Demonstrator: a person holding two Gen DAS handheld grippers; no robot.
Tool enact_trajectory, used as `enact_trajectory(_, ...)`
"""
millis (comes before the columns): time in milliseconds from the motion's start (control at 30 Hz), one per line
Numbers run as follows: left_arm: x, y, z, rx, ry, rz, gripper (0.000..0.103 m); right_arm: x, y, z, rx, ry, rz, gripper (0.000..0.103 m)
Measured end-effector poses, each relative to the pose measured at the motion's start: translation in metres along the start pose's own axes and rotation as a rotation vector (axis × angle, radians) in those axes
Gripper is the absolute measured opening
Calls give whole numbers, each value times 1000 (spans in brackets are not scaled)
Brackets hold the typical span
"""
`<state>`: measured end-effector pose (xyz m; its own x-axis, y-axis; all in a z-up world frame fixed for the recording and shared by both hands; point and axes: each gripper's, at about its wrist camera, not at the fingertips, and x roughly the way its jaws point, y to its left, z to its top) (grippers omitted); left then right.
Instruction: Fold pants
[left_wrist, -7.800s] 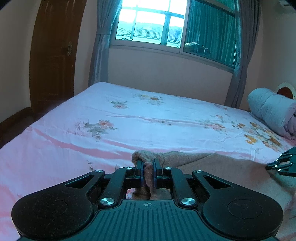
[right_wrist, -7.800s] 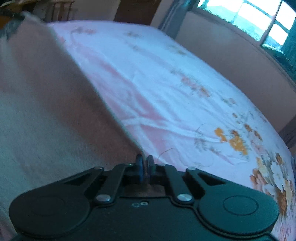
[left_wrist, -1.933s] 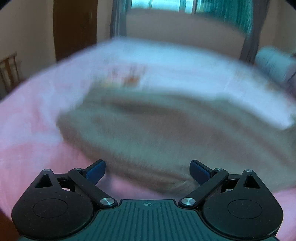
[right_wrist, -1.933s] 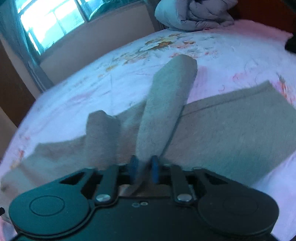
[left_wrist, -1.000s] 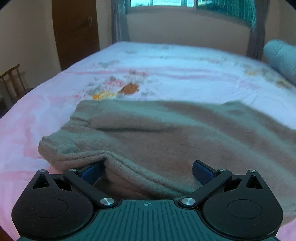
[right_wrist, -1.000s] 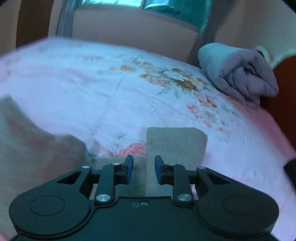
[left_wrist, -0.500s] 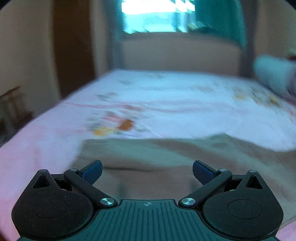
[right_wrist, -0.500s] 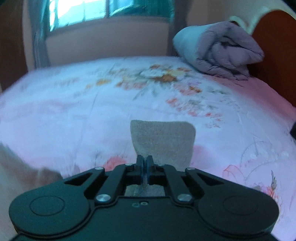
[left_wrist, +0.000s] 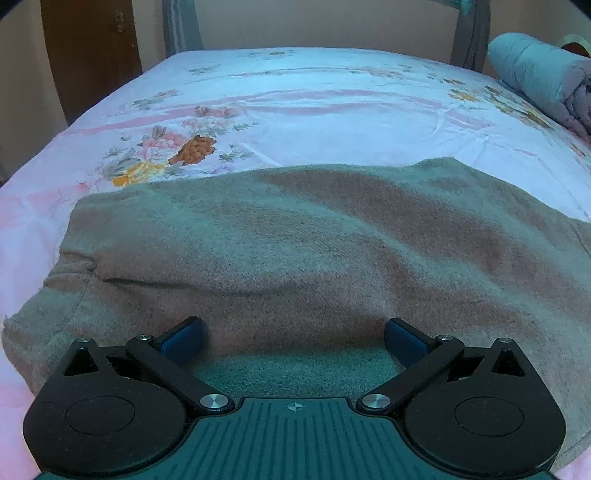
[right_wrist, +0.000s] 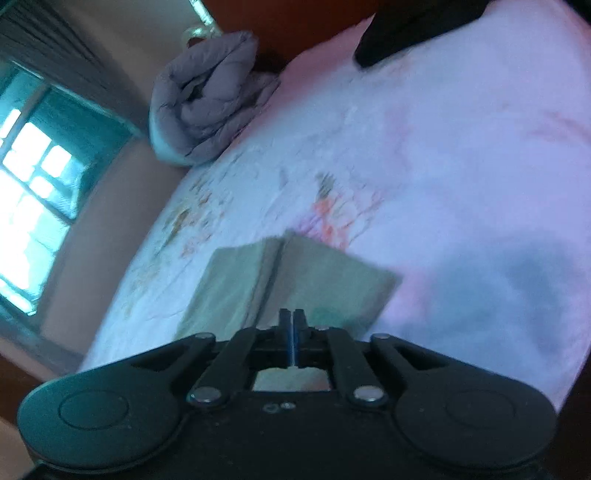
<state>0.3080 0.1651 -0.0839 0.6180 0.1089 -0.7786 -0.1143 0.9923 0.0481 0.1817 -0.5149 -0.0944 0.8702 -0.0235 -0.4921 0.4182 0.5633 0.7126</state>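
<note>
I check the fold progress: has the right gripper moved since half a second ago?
Yes. The right gripper has tilted: the quilt shifted from upper right to upper left.

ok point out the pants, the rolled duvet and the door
pants (left_wrist: 314, 236), left wrist view, middle of the fabric
rolled duvet (right_wrist: 207, 99), right wrist view, its folded end
door (left_wrist: 88, 55), left wrist view, the panel

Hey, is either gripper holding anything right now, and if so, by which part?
The right gripper is shut on the pants, pinching the cuff end of the legs. The left gripper is wide open over the waist end, holding nothing.
</note>
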Motion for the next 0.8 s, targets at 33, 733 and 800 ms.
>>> enact_trajectory(33, -3, -3, 0, 1, 1, 3, 103, 2, 2, 1, 11, 0, 52, 17)
enact_trajectory(733, -25, 4, -34, -46, -68, 81, 103, 2, 48, 22, -9, 22, 139, 0)
enact_trajectory(800, -25, 4, -35, -46, -65, 73, 103, -17, 30, 16, 10, 6, 109, 0)
